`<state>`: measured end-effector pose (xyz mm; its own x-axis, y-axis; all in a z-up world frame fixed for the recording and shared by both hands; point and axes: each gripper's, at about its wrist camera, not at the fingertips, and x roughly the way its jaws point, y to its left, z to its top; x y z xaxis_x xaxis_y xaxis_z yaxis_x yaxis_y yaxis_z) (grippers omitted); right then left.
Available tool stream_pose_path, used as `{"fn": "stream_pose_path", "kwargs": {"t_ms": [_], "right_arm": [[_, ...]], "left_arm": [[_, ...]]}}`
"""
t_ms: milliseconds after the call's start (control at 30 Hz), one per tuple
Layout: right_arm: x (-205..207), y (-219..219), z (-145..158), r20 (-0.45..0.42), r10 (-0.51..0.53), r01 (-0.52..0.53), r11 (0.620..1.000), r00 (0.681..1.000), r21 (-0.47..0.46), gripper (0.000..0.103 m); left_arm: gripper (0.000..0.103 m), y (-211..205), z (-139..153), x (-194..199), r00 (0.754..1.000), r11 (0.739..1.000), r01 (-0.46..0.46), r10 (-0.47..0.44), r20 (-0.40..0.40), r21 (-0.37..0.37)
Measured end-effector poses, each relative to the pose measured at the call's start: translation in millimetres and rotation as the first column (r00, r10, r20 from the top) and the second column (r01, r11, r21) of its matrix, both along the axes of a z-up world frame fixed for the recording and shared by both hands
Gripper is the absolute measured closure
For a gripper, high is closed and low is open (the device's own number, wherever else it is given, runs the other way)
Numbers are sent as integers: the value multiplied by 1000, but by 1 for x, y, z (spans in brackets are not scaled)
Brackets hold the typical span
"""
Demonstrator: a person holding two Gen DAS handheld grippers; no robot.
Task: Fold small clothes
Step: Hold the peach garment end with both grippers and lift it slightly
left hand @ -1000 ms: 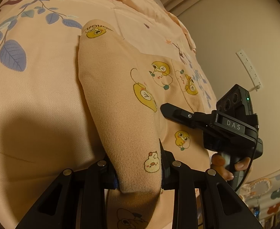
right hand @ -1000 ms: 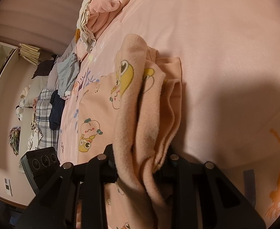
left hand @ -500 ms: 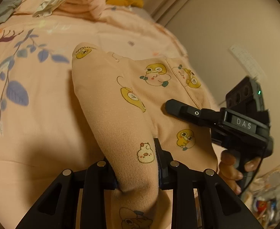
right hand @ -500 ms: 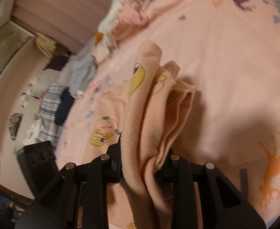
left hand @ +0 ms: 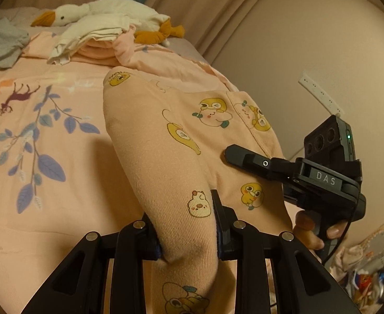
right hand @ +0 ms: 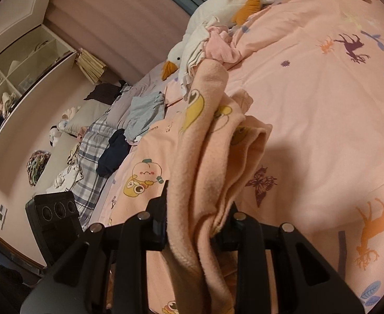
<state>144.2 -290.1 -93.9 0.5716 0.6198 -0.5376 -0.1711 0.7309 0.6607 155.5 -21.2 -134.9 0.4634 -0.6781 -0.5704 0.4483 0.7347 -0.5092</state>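
Right now, your left gripper (left hand: 189,231) pinches a fold of the peach cartoon-print garment (left hand: 171,141), lifted above the pink bedspread (left hand: 61,183). Your right gripper (right hand: 197,219) pinches several bunched layers of the same garment, which trails down to the bed. A white goose plush (left hand: 108,13) lies at the bed's far edge.

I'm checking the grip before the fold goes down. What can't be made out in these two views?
- Left wrist view: left gripper fingertips, buried in the peach garment.
- Left wrist view: right gripper, only one finger shows; cloth hides the other.
- Right wrist view: right gripper contact, covered by bunched layers of garment; lower hem cut off by the frame.
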Motion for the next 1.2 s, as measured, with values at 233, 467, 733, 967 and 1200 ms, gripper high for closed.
{"fn": "stream_pose_path", "kwargs": {"t_ms": [233, 467, 733, 967, 1200], "right_arm": [[-2, 4, 2, 9, 11, -11, 1000, 1000, -19, 76], [-5, 8, 6, 17, -2, 3, 1000, 1000, -17, 76], [-2, 28, 14, 43, 47, -46, 999, 998, -24, 76], [16, 68, 8, 51, 129, -128, 991, 990, -33, 75], [35, 107, -9, 5, 190, -190, 982, 982, -17, 75]], "left_arm": [[76, -6, 5, -7, 1000, 1000, -4, 3, 17, 18], [76, -4, 14, -19, 998, 999, -27, 25, 51, 28], [76, 20, 24, -26, 995, 998, -64, 62, 82, 29], [76, 50, 21, -23, 986, 985, -147, 139, 90, 92], [76, 78, 18, -19, 972, 966, -230, 222, 77, 121]]}}
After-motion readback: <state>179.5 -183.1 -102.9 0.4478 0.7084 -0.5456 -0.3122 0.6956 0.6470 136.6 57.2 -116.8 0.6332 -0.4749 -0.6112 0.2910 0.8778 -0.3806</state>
